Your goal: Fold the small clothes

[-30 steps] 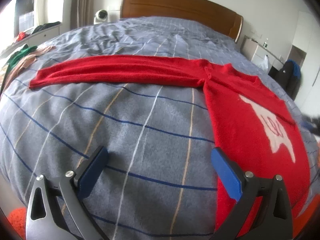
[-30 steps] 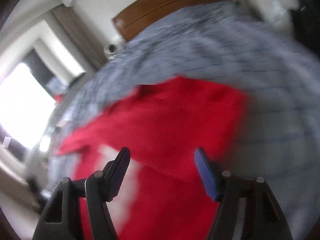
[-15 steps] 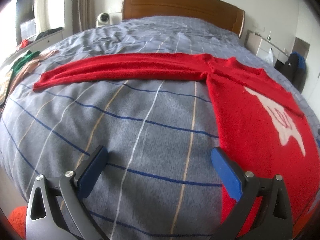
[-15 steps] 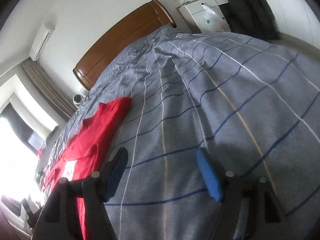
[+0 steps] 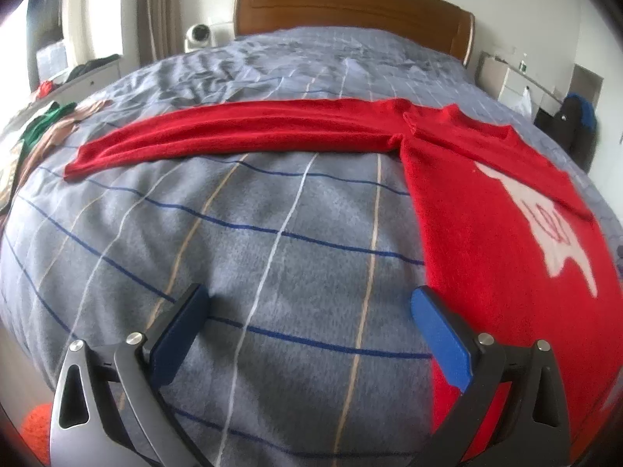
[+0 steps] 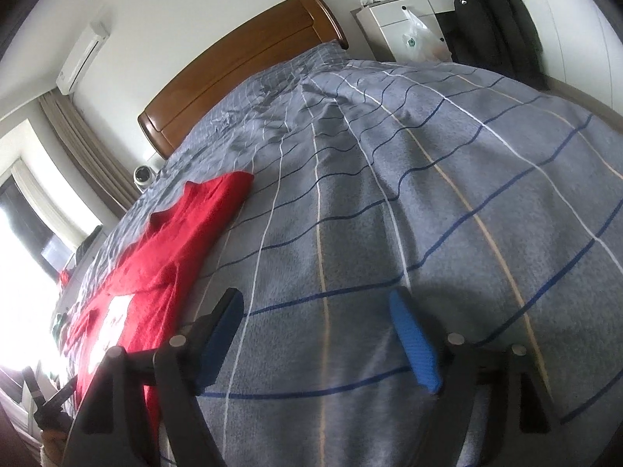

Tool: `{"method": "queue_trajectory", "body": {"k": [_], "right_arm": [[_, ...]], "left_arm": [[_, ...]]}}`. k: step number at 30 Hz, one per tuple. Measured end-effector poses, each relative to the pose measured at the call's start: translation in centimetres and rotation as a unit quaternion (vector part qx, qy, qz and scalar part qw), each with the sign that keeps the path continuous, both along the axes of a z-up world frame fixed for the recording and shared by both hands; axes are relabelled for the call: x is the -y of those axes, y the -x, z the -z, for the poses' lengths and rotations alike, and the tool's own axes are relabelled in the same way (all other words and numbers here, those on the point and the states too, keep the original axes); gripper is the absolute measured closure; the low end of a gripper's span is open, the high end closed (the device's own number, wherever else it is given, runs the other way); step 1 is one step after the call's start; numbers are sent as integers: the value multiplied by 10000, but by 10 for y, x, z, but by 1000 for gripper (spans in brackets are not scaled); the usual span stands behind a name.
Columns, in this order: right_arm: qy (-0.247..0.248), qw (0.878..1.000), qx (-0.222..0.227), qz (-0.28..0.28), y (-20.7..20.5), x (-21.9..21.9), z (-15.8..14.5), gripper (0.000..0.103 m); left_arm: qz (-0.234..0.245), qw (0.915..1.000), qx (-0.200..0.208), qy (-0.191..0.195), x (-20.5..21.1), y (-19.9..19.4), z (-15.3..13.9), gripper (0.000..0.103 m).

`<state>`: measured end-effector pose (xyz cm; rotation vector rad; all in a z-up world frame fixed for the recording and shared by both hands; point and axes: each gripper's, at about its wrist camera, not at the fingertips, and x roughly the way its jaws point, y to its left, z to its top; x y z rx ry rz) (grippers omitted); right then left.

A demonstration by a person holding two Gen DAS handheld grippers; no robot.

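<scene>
My left claw (image 5: 307, 313) hangs over the bed (image 5: 241, 241), its blue pads spread wide with nothing but the grey striped cover between them. The red sweater (image 5: 486, 214) lies flat on the cover to the right of this claw, its near edge just beside the right pad and running under that finger toward me. One long sleeve (image 5: 233, 132) stretches out well ahead of the claw, across the bed from the sweater's shoulder to the far left. A white patch (image 5: 553, 229) with a red mark shows on the sweater's front, off to the right. Beyond the sleeve I see the wooden headboard (image 5: 350, 7), and a small heap of green and tan clothes (image 5: 43, 132) sits far to the left. My right claw (image 6: 317, 336) is also empty; its jaws have just been opening and now stand wide apart over bare cover, no cloth between the pads. From this side the sweater (image 6: 155, 257) lies to the left of the claw, close by the left finger but apart from it, with its folded shoulder reaching ahead and to the left. A dark jacket (image 6: 494, 19) hangs far ahead on the right, next to a white cabinet (image 6: 389, 27).
</scene>
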<state>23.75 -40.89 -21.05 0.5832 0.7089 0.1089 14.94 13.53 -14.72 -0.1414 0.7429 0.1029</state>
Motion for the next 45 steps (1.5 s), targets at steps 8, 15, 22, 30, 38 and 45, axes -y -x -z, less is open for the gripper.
{"method": "queue_trajectory", "body": {"k": [8, 15, 22, 30, 38, 45], "right_arm": [[16, 10000, 9, -12, 1, 0, 1, 25], [41, 10000, 4, -19, 1, -1, 0, 25], [123, 9999, -2, -19, 0, -2, 0, 25], [194, 9998, -3, -41, -2, -6, 1, 23], [239, 9997, -15, -63, -3, -8, 0, 21], [303, 9995, -35, -99, -6, -10, 0, 19]], "left_arm": [[274, 9985, 198, 424, -53, 3, -57, 0], [-822, 9897, -312, 1130, -185, -42, -62, 1], [-1648, 9815, -282, 935, -245, -76, -54, 1], [-1762, 9770, -1003, 663, -247, -102, -6, 5], [-1168, 9898, -769, 273, -207, -118, -47, 99], [499, 9980, 323, -220, -58, -137, -179, 99]]}}
